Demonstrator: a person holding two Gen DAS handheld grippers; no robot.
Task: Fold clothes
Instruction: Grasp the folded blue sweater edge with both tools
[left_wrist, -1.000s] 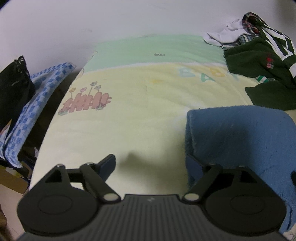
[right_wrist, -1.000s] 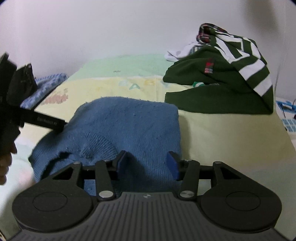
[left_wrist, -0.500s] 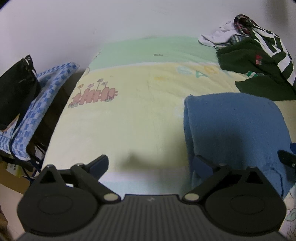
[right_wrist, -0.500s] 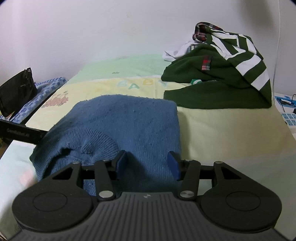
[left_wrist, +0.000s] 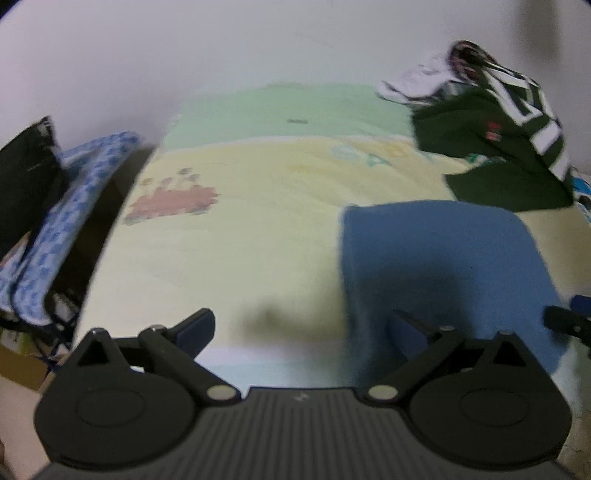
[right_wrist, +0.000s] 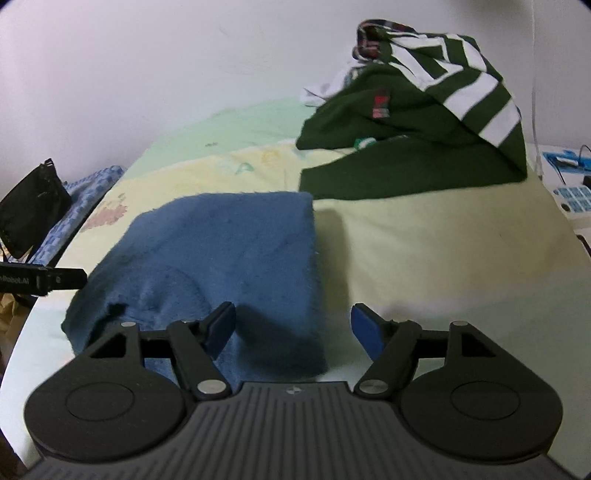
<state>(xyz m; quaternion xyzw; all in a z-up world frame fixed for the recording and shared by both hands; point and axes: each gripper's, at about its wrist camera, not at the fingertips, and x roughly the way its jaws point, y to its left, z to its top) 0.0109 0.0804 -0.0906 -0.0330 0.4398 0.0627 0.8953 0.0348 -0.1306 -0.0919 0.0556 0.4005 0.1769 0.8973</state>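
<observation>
The folded blue knitted sweater (right_wrist: 225, 258) lies on the pale yellow-and-green printed bedsheet (right_wrist: 424, 251) near its front edge. Behind it to the right, against the wall, sits the heap of dark green and striped clothes (right_wrist: 417, 122). Left of the bed, seemingly on a blue checkered cloth (left_wrist: 70, 218), rests a black pouch (right_wrist: 31, 210).

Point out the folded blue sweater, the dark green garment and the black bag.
folded blue sweater (right_wrist: 236, 243): right wrist view, on the middle of its top face.
dark green garment (right_wrist: 402, 166): right wrist view, on its plain green front.
black bag (right_wrist: 31, 206): right wrist view, on its side panel.
</observation>
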